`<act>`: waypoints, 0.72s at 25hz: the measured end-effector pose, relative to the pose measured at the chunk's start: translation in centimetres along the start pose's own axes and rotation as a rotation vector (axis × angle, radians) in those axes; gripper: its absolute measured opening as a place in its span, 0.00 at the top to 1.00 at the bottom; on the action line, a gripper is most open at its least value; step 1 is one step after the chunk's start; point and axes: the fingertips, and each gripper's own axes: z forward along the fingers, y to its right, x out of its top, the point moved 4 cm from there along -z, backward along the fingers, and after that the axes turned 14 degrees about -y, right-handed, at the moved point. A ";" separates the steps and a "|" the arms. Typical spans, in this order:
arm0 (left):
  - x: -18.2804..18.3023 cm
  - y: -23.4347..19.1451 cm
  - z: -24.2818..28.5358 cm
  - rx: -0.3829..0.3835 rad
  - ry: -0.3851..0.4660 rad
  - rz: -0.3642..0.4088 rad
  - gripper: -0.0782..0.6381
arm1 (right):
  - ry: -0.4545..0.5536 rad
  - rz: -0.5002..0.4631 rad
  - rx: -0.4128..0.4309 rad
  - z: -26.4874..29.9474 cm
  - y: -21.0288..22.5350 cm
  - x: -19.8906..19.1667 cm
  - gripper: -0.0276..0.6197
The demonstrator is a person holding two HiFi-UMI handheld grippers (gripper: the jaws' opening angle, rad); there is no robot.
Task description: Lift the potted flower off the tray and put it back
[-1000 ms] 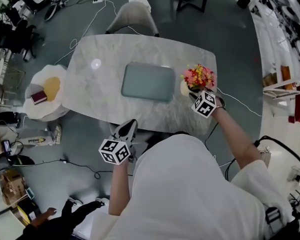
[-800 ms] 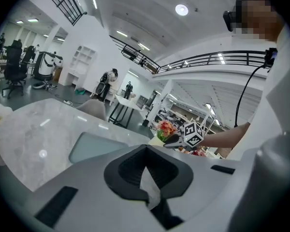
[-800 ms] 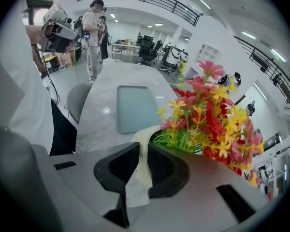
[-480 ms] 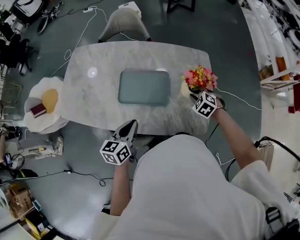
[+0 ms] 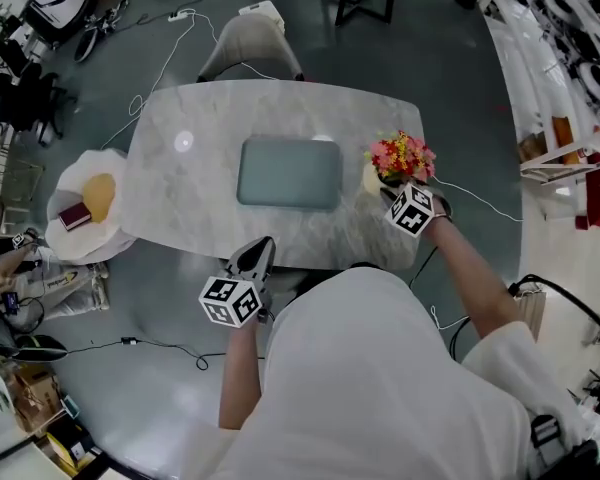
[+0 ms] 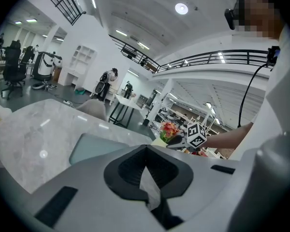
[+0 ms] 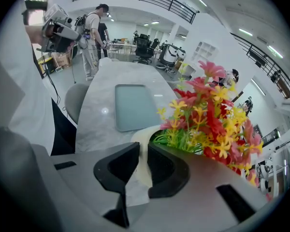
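Left gripper [image 5: 259, 253] hung over near edge of table [image 5: 180, 193] — jaws together, nothing between. Right gripper [image 5: 389, 190] clamped cream rim of potted flower [image 5: 400, 155] by table's right edge, one jaw inside, one outside. Flower was off tray [image 5: 289, 173] — tray lay at table's middle.

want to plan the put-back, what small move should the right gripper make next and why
Probably lift the potted flower slightly and carry it across to the tray: the right gripper pinches its rim, and it stands beside the tray, not on it.
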 end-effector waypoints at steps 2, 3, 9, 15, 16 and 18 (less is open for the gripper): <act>-0.2 -0.1 0.0 0.000 0.001 -0.005 0.88 | 0.000 -0.003 0.002 0.1 0.0 0.2 0.86; -0.3 0.0 0.0 0.000 0.003 -0.009 0.88 | 0.001 -0.005 0.003 0.2 0.0 0.2 0.86; -0.9 0.1 -0.6 0.013 0.018 -0.036 0.88 | 0.005 -0.034 0.018 0.5 -0.5 1.0 0.86; -2.1 -1.0 -2.1 0.051 0.031 -0.083 0.88 | 0.017 -0.066 0.038 1.5 -1.6 3.9 0.86; -2.4 -1.1 -2.4 0.058 0.033 -0.091 0.88 | 0.019 -0.073 0.043 1.7 -1.9 4.4 0.86; -2.9 -1.6 -3.1 0.073 0.037 -0.109 0.88 | 0.020 -0.095 0.057 2.2 -2.8 5.6 0.86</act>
